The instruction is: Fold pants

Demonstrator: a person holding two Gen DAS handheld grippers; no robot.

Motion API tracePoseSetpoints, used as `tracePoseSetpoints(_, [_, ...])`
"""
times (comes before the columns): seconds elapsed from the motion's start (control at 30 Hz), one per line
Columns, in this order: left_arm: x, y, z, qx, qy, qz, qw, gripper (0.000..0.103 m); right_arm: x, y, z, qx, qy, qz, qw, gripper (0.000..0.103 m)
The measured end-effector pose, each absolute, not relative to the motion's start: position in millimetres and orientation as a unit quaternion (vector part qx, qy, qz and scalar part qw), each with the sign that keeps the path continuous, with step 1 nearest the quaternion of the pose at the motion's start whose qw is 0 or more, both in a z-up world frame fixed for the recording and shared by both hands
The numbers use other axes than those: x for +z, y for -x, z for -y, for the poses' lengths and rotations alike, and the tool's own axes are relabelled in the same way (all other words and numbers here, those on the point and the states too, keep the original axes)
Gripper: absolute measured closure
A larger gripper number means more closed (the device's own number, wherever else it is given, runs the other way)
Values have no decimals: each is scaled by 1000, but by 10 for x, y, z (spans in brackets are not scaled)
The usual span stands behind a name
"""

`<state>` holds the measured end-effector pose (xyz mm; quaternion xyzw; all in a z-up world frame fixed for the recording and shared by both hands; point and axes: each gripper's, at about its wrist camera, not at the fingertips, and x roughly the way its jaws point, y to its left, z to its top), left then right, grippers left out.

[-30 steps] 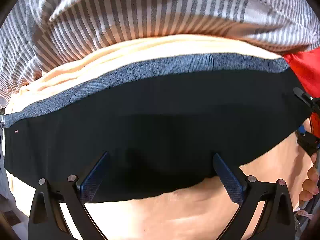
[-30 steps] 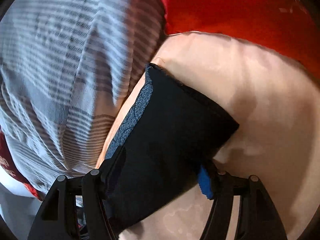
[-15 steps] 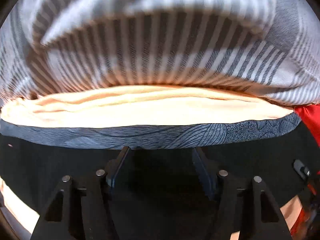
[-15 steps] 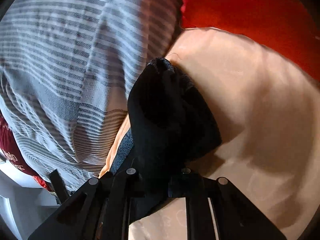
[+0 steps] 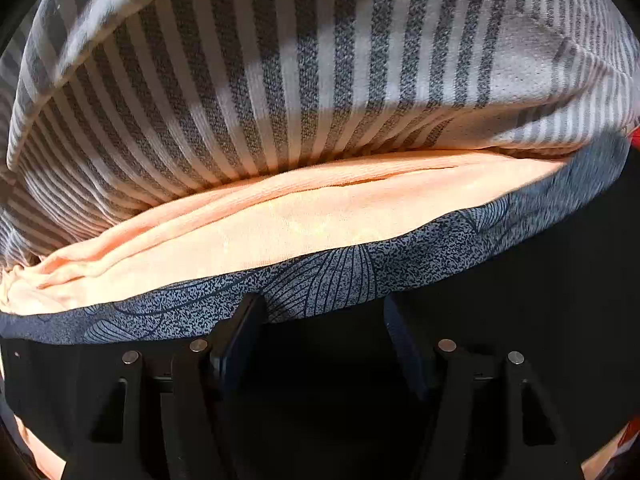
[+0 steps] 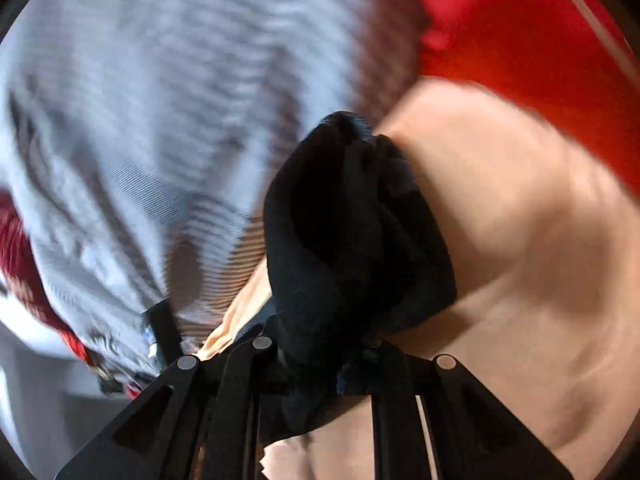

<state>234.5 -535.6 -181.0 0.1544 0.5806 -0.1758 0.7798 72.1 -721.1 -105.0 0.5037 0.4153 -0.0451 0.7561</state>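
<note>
In the left wrist view the black pants fill the lower frame, their grey patterned band curving across the middle, with peach fabric above and a striped cloth along the top. The left gripper sits low at centre, its jaws part-way apart with dark cloth between them; whether they pinch it I cannot tell. In the blurred right wrist view the pants rise as a bunched black wad from bottom centre, where the right gripper is clamped tight on them, probably to lift one end over for a fold. A red cloth lies upper right.
</note>
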Motion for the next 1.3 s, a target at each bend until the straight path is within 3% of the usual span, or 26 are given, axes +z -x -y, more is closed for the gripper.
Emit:
tracePoseSetpoints(0.2, [-1586,-2466,4949,-185,-93,-596,776,38,-467,-970,6697,-17,-409,-416,812,89])
tracePoseSetpoints(0.47, [-1164,-2462,3724,-162,-67,-593,786,38,17,-1280,5509,-7,-199,-445,873,89])
tracePoseSetpoints(0.67, [-1154,-2441,2489,-92,-37,-617,780,38,-164,-1449,4392,21,-53,-478,876,89])
tracePoseSetpoints(0.83, [-1249,-2309,1687,-36,-16,-636,771,38,-899,-1579,3330,33,88,-537,839,89])
tracePoseSetpoints(0.9, [-1312,-2135,1416,-26,-17,-638,769,38,-1196,-1562,3052,22,143,-549,823,86])
tracePoseSetpoints(1.03, [-1406,-2114,1125,-26,-18,-643,765,38,-1453,-1421,2661,-17,269,-529,805,63])
tracePoseSetpoints(1.07, [-1392,-2091,1074,-29,-15,-643,765,38,-1419,-1387,2623,-11,273,-525,806,53])
tracePoseSetpoints(1.13, [-1354,-2098,1114,-37,-10,-644,764,38,-1272,-1275,2583,20,259,-518,815,45])
tracePoseSetpoints(1.3, [-1123,-2034,1454,-104,11,-644,758,38,-913,-1036,2769,27,202,-521,829,40])
